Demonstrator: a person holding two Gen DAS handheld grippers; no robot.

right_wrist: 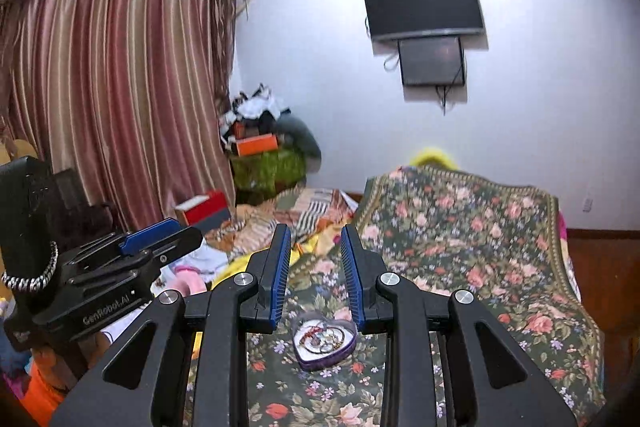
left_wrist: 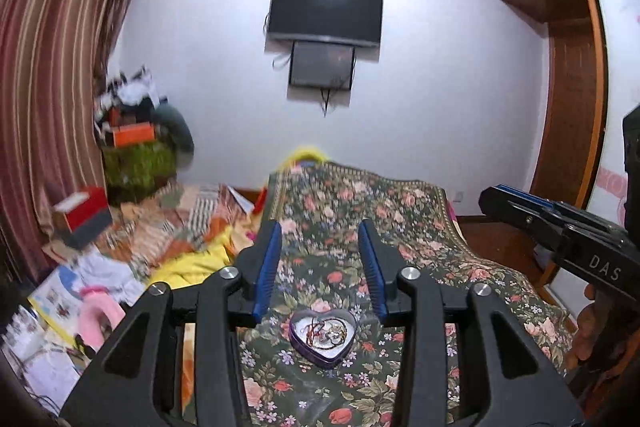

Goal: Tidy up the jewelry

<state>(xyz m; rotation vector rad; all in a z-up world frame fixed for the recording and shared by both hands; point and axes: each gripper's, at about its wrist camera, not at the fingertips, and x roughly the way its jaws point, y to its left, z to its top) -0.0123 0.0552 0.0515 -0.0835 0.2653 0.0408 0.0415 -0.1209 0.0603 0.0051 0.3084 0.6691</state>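
You're looking across a cluttered bedroom: white wall with a wall-mounted TV and a smaller dark screen hanging just under it, striped curtain on the left, wooden wardrobe on the right. The floral bedspread is covering the surface in front of you, with loose clothes and a red box piling up to its left. You're holding both grippers above the near end of the bedspread, neither touching anything. Your left gripper is sitting wide, blue pads well apart, nothing between them. Your right gripper is also gapped but a bit narrower, also empty. Each one is showing up at the edge of the other's wrist view. The purple heart-shaped tin is resting on the bedspread, lid off, right below and between the fingers in both views. Tangled jewelry is lying inside it: rings, bangles, a reddish cord; individual pieces are too small to separate.
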